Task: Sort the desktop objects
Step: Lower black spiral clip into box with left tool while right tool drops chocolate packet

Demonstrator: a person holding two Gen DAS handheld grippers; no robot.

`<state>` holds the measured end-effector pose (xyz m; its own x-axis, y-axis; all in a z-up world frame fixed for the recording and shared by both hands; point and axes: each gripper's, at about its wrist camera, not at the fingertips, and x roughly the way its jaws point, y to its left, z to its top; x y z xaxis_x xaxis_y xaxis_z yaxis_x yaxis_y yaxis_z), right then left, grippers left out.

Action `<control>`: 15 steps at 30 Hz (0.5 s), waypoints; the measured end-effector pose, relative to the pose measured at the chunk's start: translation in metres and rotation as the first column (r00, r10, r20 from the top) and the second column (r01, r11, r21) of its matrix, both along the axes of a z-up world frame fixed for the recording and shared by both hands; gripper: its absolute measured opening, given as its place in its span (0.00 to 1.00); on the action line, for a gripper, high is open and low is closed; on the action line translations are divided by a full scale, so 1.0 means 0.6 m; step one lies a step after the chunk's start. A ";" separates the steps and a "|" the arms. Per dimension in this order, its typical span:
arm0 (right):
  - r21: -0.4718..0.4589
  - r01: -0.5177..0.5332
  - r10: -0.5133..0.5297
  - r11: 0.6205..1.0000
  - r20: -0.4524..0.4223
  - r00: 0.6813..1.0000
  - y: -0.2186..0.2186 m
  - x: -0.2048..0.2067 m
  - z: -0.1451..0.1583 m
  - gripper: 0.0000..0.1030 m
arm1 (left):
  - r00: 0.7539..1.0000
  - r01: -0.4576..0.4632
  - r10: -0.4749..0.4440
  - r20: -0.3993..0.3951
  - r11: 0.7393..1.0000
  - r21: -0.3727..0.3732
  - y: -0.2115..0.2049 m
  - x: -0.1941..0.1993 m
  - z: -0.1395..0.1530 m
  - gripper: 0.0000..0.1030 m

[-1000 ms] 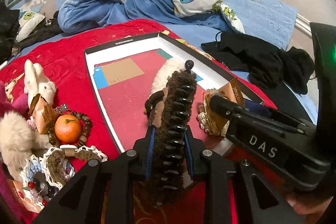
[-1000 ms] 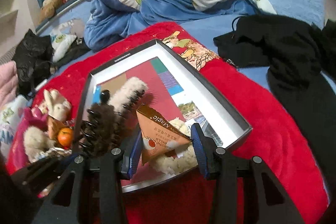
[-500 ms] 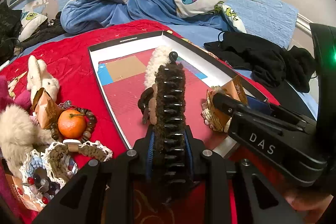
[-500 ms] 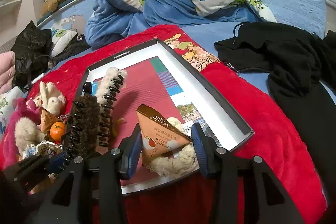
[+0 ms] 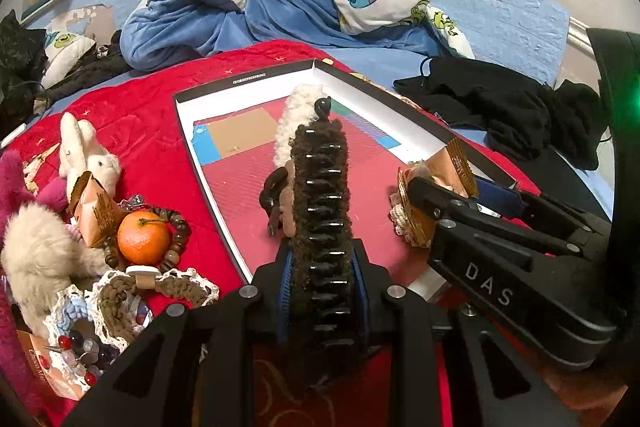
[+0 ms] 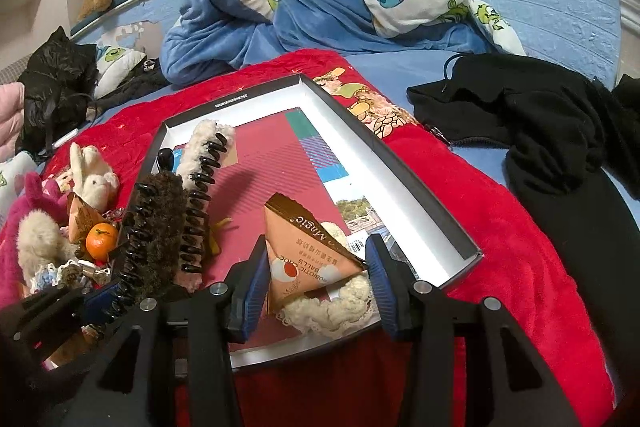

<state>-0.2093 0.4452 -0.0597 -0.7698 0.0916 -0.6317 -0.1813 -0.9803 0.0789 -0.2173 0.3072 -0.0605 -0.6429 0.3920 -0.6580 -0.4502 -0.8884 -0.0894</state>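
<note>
My left tongs [image 5: 320,291] are pinched narrow on the brown clip [image 5: 320,211], a long fuzzy hair claw with a row of black teeth. It sticks out over the near part of the tray [image 5: 184,115], beside a cream clip [image 5: 296,115] that seems to lie on the tray floor. I hold the brown one low at its near end, so most of its length hangs free. If my grip loosens or I tilt it, it could swing or slip and fall short, onto the red blanket [image 5: 132,115] rather than into the tray.

My right tongs [image 6: 316,275] stand about half open with the packet [image 6: 304,247], an orange triangular snack pouch, between the pads. I judge them pressing on it, since it stands propped off the cream knit piece [image 6: 328,307] under it. The foil is slick and the pouch soft; squeezing harder may crumple it, and it could slide out sideways. The knit piece may also snag and lift with it.

Both tongs sit close together over the tray's near edge, so they could knock each other. The orange [image 5: 144,237] and the beads [image 5: 176,227] lie outside, left of the tray.
</note>
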 end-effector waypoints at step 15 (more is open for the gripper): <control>0.007 -0.055 0.055 0.998 -0.055 0.997 -0.018 0.019 0.017 0.87 | 0.998 0.017 -0.019 -0.066 0.999 -0.029 0.005 0.023 0.020 1.00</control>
<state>-0.1979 0.4345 -0.0497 -0.8072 0.0520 -0.5880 -0.1230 -0.9891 0.0813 -0.2037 0.3099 -0.0486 -0.6786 0.3858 -0.6250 -0.4704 -0.8818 -0.0336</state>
